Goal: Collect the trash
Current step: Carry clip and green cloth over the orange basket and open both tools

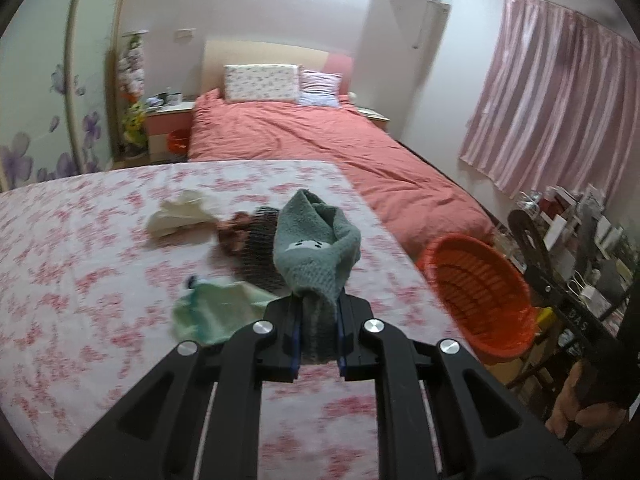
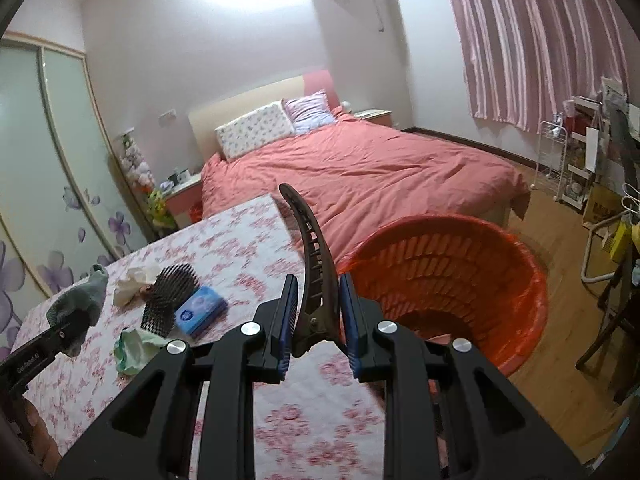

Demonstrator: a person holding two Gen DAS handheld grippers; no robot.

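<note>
While the left gripper (image 1: 318,334) pinches a teal sock (image 1: 316,244) above the table (image 1: 80,280), the right gripper (image 2: 318,322) clasps an upright hair clip (image 2: 310,256), nearer the orange basket (image 2: 520,280) lying rightward.

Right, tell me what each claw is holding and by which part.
Left claw: the green sock, gripped at one end. Right claw: the dark hair clip, gripped at its hinged base.

— Behind the flowery table (image 2: 224,236)?
— A big bed (image 2: 360,168) with a pink blanket, two pillows (image 2: 256,128) on top.
— Right of the bed?
— Pink curtains (image 1: 548,92), a messy shelf (image 2: 576,160).
</note>
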